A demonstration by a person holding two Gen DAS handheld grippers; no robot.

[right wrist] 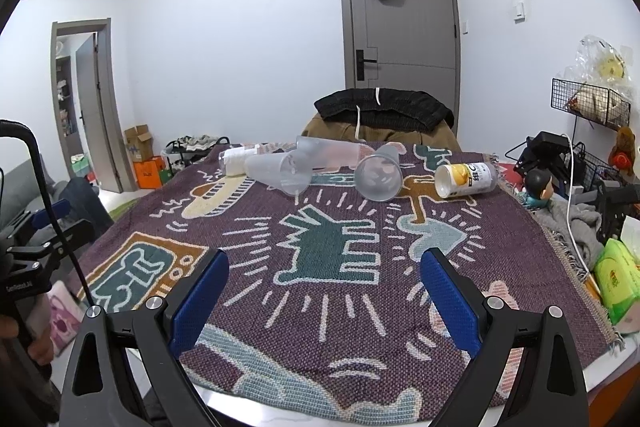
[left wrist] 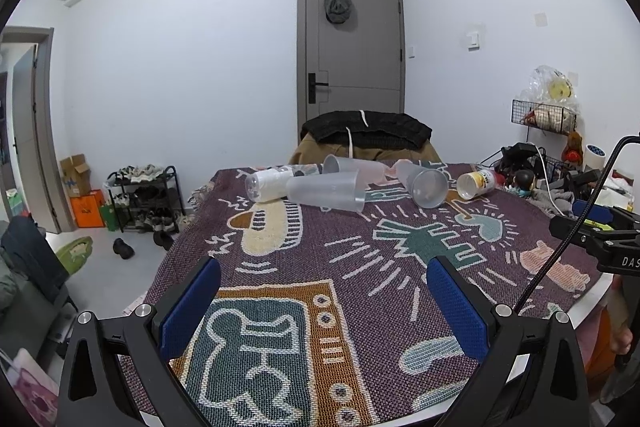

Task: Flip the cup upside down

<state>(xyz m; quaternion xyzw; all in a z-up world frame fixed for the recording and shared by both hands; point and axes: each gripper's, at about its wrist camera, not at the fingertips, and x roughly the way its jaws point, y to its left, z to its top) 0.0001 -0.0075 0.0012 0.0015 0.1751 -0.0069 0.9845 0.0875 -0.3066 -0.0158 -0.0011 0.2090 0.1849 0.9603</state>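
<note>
Three clear plastic cups lie on their sides at the far end of the patterned cloth [left wrist: 320, 267]: a left cup [left wrist: 326, 191], a back cup [left wrist: 352, 165] and a right cup [left wrist: 424, 183] with its mouth toward me. In the right wrist view they are the left cup [right wrist: 280, 171], the back cup [right wrist: 328, 151] and the right cup [right wrist: 378, 177]. My left gripper [left wrist: 324, 285] is open and empty, low over the near cloth. My right gripper [right wrist: 324, 277] is open and empty, also near, far from the cups.
A white-labelled bottle [left wrist: 266, 183] lies left of the cups; a yellow-labelled bottle [right wrist: 466, 179] lies to their right. A chair with dark clothes [right wrist: 384, 115] stands behind the table. Clutter, a cable and a green pack [right wrist: 616, 279] sit at the right edge.
</note>
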